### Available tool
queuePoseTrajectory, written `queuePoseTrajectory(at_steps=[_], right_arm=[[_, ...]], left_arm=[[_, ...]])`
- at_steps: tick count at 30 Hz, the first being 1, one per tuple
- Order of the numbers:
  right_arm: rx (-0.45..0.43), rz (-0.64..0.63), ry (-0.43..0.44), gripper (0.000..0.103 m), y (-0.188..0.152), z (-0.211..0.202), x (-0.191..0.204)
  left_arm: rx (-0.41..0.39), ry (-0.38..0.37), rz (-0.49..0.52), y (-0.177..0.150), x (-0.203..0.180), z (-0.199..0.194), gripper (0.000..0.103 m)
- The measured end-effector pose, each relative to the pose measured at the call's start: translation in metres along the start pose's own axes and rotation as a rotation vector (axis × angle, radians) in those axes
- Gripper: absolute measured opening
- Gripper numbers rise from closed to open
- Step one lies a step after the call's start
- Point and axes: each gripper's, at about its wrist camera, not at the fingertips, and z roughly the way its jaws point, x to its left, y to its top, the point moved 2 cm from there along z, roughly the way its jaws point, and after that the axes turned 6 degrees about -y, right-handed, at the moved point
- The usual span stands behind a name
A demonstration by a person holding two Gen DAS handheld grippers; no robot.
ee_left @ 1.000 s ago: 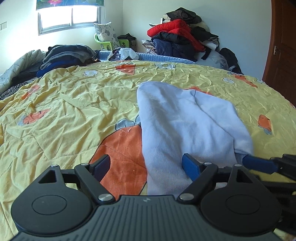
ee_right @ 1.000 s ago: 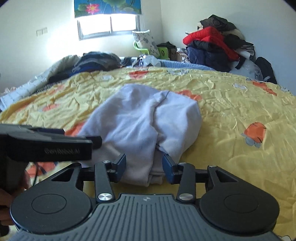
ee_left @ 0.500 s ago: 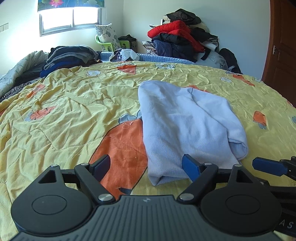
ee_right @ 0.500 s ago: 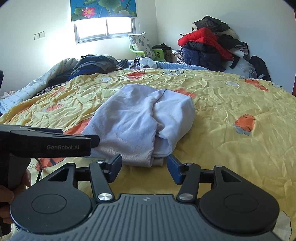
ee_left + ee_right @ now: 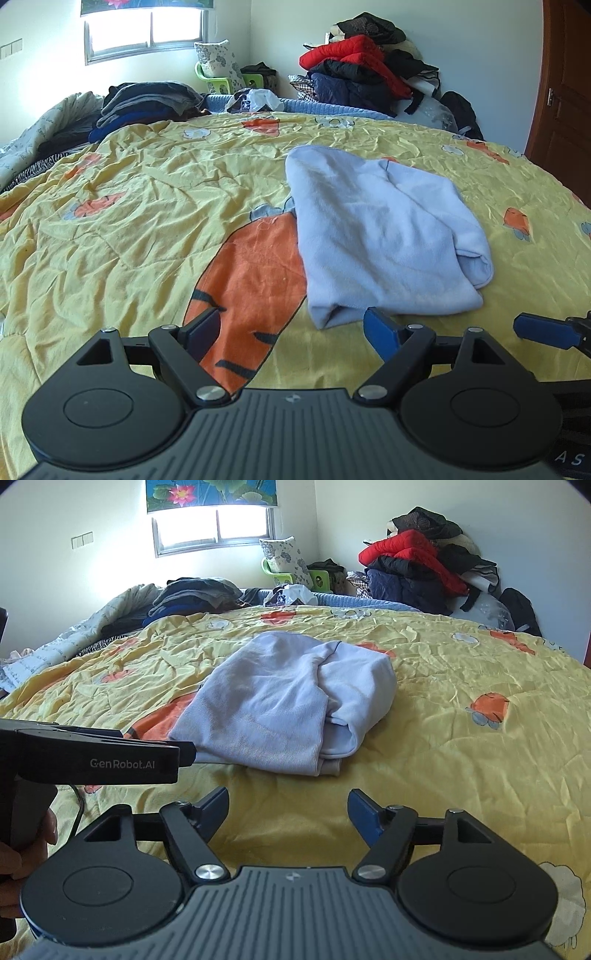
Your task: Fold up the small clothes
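A pale blue garment (image 5: 376,229) (image 5: 288,709) lies folded over on the yellow quilt (image 5: 129,221) (image 5: 461,686) in the middle of the bed. My left gripper (image 5: 291,332) is open just short of the garment's near edge, over the orange carrot print, with nothing between its fingers. My right gripper (image 5: 288,808) hangs over bare quilt in front of the garment; its jaws are opening and hold nothing. In the right wrist view the left gripper's body (image 5: 96,753) reaches in from the left, held by a hand (image 5: 22,864).
Dark folded clothes (image 5: 144,103) (image 5: 192,594) lie at the bed's far left. A heap of red and dark jackets (image 5: 362,70) (image 5: 417,568) is piled in the far corner. A wooden door (image 5: 569,88) stands at the right, a window (image 5: 214,528) behind.
Both grippers have drawn back from the garment toward the near edge of the bed. The right gripper's jaws let go of the garment's near edge and have spread apart.
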Motion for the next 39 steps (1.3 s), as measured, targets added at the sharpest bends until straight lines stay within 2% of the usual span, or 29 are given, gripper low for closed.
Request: queuePoseTrajectory(at_steps=[6, 13, 20, 23, 26, 30, 32, 35, 37, 39], right_arm=[[0.001, -0.008, -0.017, 0.082, -0.002, -0.003, 0.002], [-0.016, 0.011, 0.0, 0.082, 0.001, -0.005, -0.002], [-0.05, 0.065, 0.004, 0.08, 0.017, 0.004, -0.016], [-0.058, 0.097, 0.078, 0.075, 0.027, 0.008, -0.018], [-0.033, 0.153, 0.156, 0.061, 0.034, 0.019, -0.019], [0.002, 0.189, 0.145, 0.053, 0.035, 0.039, -0.023], [0.017, 0.231, 0.167, 0.051, 0.034, 0.047, -0.027], [0.022, 0.257, 0.172, 0.033, 0.035, 0.055, -0.029], [0.018, 0.261, 0.154, 0.016, 0.034, 0.056, -0.033], [0.014, 0.284, 0.15, 0.015, 0.032, 0.056, -0.039]], left_arm=[[0.001, 0.013, -0.026, -0.004, 0.009, -0.006, 0.085], [-0.015, -0.007, -0.018, 0.001, 0.012, -0.009, 0.085], [0.001, 0.025, 0.012, 0.001, 0.011, 0.004, 0.085], [0.009, 0.038, 0.01, 0.0, 0.013, 0.01, 0.085], [0.01, 0.051, 0.01, 0.001, 0.014, 0.015, 0.085], [0.0, 0.052, 0.012, 0.004, 0.014, 0.017, 0.085], [-0.013, 0.056, 0.018, 0.004, 0.013, 0.017, 0.085], [-0.028, 0.077, 0.024, 0.003, 0.012, 0.017, 0.085], [-0.039, 0.084, 0.017, 0.002, 0.013, 0.016, 0.085], [-0.038, 0.079, 0.001, 0.0, 0.015, 0.016, 0.085]])
